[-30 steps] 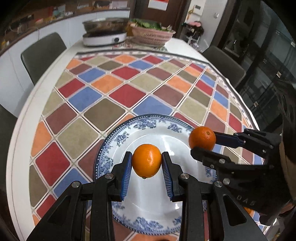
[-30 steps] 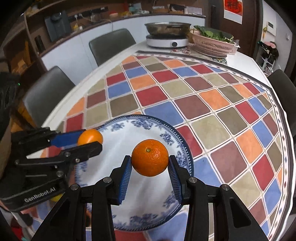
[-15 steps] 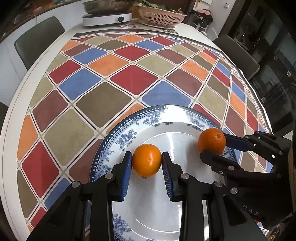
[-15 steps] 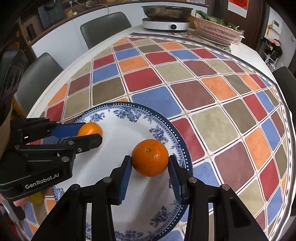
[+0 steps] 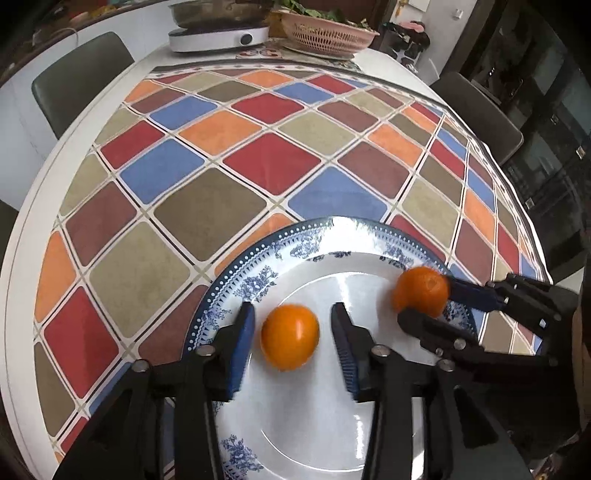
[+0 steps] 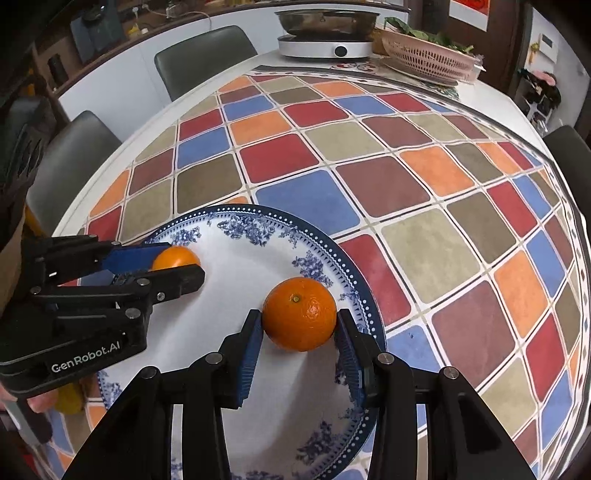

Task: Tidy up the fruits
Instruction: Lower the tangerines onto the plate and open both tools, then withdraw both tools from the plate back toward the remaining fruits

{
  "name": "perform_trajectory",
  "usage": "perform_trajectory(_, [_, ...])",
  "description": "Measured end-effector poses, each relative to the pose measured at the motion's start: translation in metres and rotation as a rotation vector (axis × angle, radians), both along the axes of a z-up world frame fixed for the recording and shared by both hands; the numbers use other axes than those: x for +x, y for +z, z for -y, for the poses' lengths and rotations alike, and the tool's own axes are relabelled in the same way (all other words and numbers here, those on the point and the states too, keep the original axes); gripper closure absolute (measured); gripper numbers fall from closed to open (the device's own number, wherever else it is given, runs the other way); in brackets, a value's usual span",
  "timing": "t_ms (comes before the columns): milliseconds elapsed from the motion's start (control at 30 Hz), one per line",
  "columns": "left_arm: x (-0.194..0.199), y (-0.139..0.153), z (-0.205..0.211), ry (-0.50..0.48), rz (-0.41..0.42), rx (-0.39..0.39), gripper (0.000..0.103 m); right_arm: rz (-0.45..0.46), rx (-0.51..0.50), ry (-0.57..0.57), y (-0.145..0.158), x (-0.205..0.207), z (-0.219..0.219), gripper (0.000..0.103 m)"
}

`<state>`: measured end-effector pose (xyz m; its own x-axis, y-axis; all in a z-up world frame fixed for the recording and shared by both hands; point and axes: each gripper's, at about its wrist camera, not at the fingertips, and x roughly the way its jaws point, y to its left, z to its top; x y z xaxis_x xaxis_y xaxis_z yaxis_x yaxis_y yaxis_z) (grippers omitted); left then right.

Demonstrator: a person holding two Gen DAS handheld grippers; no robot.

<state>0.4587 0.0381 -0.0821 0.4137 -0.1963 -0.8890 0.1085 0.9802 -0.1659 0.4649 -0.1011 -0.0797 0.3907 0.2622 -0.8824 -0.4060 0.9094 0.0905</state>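
Your left gripper (image 5: 291,334) is released, and its orange (image 5: 290,336) lies free on the blue-white plate (image 5: 236,284). Your right gripper (image 6: 299,326) grasps the other orange (image 6: 300,319), low over the plate's rim.

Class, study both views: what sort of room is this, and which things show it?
Probably a home dining room or kitchen: a dining table with chairs, an electric hotpot, and a basket of greens.
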Motion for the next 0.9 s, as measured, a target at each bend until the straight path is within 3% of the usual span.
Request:
perform_trajectory(133, [-0.010, 0.017, -0.003, 0.030, 0.034, -0.009, 0.050, 0.014, 0.013, -0.005, 0.006, -0.006, 0.002, 0.054])
perform_trajectory(533, [-0.084, 0.082, -0.007, 0.041, 0.207, -0.062, 0.049, 0.147, 0.045, 0.004, 0.062, -0.064, 0.007, 0.054])
perform_trajectory(733, [-0.133, 0.107, -0.002, 0.020, 0.311, 0.016, 0.049, 0.229, 0.087, 0.009, 0.094, -0.106, 0.014, 0.054])
perform_trajectory(900, [-0.171, 0.124, -0.002, 0.018, 0.375, 0.027, 0.049, 0.287, 0.099, -0.014, 0.110, -0.139, 0.021, 0.054])
